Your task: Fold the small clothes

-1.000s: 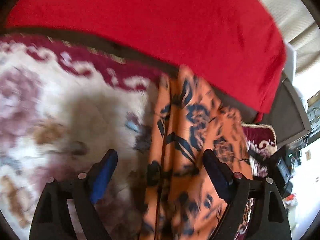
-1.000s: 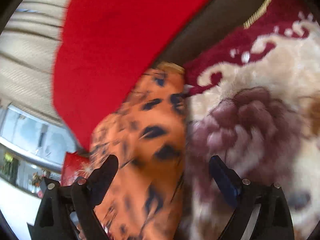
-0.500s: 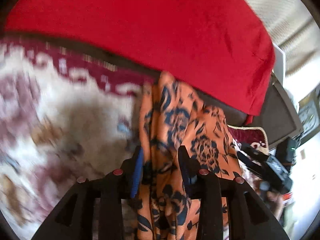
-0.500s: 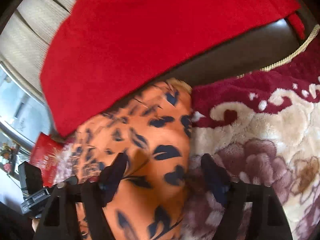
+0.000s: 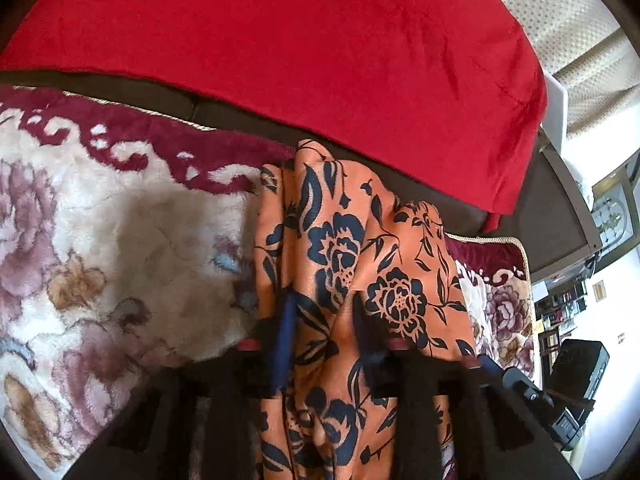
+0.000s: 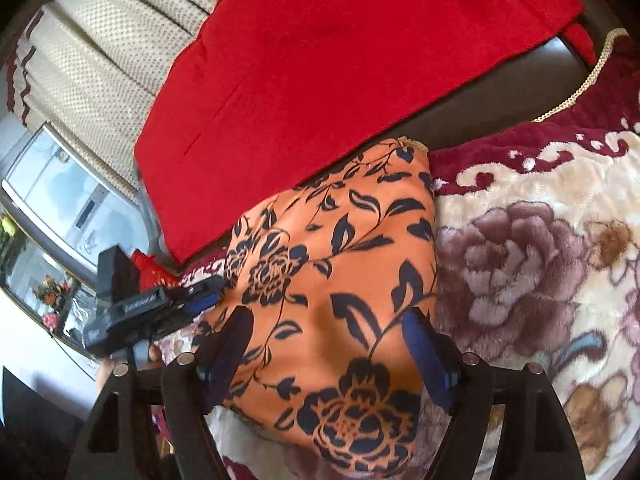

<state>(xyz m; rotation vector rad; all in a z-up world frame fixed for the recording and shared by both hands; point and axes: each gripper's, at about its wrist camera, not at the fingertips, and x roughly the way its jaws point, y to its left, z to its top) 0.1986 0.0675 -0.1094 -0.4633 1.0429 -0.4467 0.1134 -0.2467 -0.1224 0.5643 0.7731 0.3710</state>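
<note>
Left tongs (image 5: 324, 332) have just closed, pinching the orange floral garment (image 5: 344, 248); right tongs (image 6: 328, 344) straddle it wide, ungripped. Lifting one-sided could bunch the fold.

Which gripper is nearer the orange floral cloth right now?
Left. The left gripper has just closed and pinches a fold of the cloth. The right gripper hangs open over the cloth, its fingers straddling it without pressing.

Left gripper (image 5: 326, 320), angled downward, jaws just closed on gathered cloth; right gripper (image 6: 330, 344), angled downward, jaws spread wide, pads (image 6: 426, 354) clear.
</note>
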